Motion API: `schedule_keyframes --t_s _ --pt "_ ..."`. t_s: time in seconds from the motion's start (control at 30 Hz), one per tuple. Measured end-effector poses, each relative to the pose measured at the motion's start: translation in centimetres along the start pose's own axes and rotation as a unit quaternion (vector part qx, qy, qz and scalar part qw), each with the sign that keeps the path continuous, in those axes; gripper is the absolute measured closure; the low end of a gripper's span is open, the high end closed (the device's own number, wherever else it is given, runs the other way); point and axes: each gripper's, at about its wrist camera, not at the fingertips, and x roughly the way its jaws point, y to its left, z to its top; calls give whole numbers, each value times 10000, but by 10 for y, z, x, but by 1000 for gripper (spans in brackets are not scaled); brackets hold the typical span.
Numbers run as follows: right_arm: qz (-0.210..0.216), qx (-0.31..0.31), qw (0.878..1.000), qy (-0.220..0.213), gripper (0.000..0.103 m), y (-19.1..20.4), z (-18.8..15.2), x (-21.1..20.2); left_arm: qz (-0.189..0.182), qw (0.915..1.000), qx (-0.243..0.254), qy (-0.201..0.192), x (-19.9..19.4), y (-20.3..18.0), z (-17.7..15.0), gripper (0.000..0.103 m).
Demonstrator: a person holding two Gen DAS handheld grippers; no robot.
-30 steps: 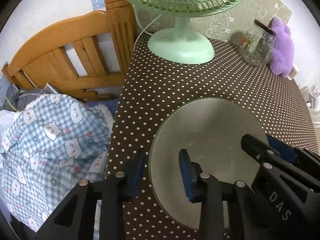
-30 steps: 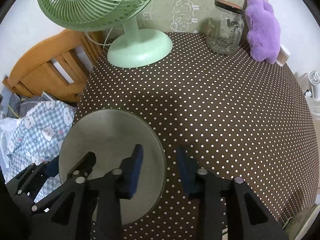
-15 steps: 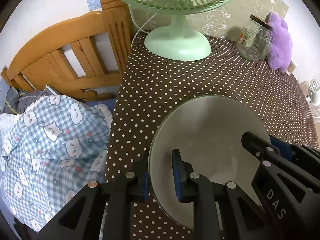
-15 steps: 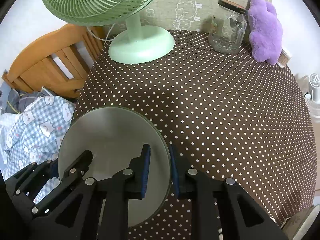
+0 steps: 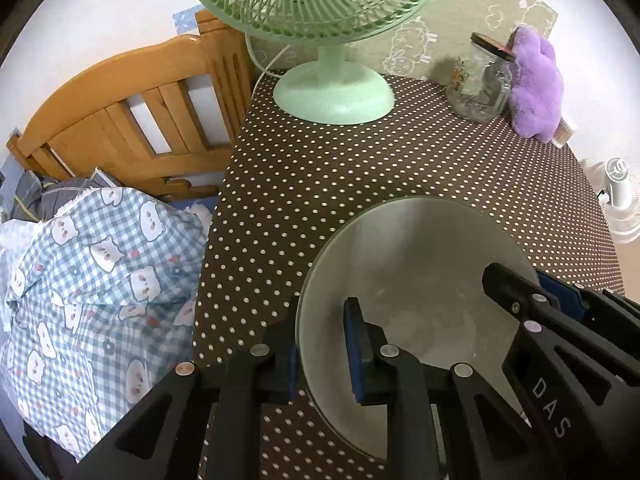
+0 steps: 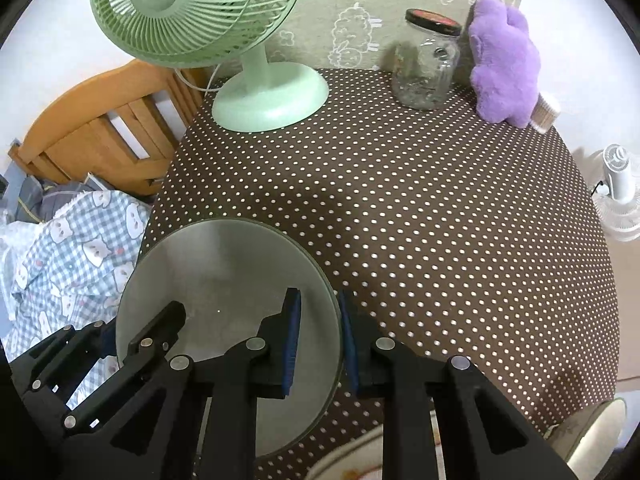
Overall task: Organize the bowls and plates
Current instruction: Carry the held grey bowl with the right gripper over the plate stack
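Note:
A round pale grey-green plate (image 5: 420, 280) is held over the near left part of the brown polka-dot table (image 5: 320, 168). My left gripper (image 5: 320, 344) is shut on the plate's left rim, one blue pad above it and one below. My right gripper (image 6: 318, 340) is shut on the plate's (image 6: 224, 272) right rim the same way. Each gripper shows in the other's view at the opposite rim. The plate looks lifted and slightly tilted. Another pale dish edge (image 6: 352, 456) shows at the bottom of the right wrist view.
A green desk fan (image 6: 264, 96) stands at the table's back left. A glass jar (image 6: 428, 68) and a purple plush toy (image 6: 504, 60) stand at the back right. A wooden bed frame (image 5: 120, 112) and checked blanket (image 5: 92, 288) lie left of the table (image 6: 440, 220).
Both grippers closed from open onto the plate's opposite rims. The plate and both grippers then rose and drew back a little from the table.

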Motion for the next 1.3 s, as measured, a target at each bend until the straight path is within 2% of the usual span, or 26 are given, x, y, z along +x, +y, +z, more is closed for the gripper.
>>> schedule_keyframes --t_s 0.73,1.3 --pt "242 -95 9992 -315 80 -71 -27 -72 195 9993 -187 -253 -67 -74 -25 86" --pt "89 19 9986 -513 80 -164 -62 -124 24 9990 -65 -431 -104 -164 -52 86"
